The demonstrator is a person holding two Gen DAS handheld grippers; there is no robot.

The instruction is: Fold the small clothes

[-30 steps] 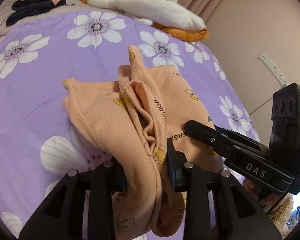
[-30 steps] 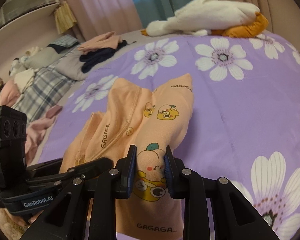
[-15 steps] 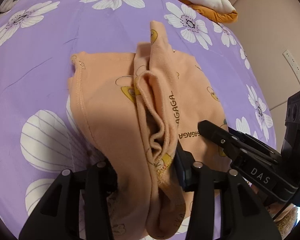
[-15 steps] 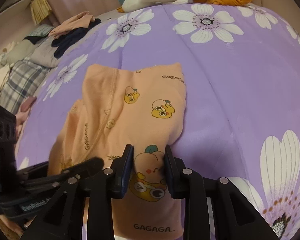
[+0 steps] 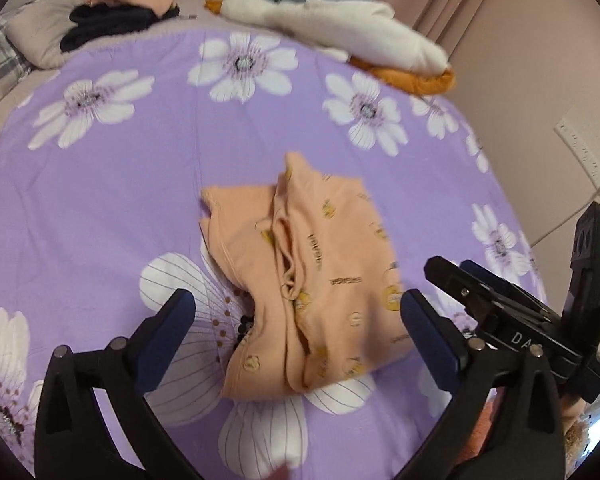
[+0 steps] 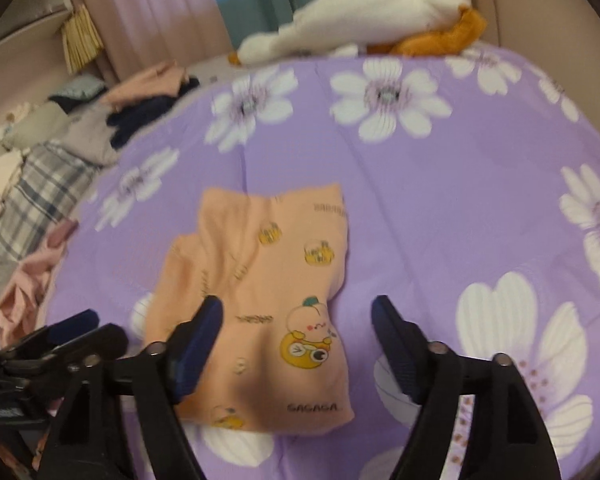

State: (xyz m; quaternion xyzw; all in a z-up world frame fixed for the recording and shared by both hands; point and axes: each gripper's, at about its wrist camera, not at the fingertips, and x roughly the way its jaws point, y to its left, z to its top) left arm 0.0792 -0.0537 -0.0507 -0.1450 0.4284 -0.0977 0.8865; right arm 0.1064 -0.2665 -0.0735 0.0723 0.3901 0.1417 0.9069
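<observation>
You've let go: both your left tongs point(image 5: 296, 316) and right tongs point(image 6: 298, 320) now stand wide apart, empty, and pulled back. The peach garment point(image 5: 312, 280) lies folded on the bed point(image 5: 100, 208) just ahead between them, so this fold looks finished.

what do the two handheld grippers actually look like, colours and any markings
Both are matte black. The left gripper and right gripper each have two angular fingers with dark blue pads and silver screws. In the left wrist view the right unit's body shows white "DA" lettering and a boxy black module with a green light.
</observation>
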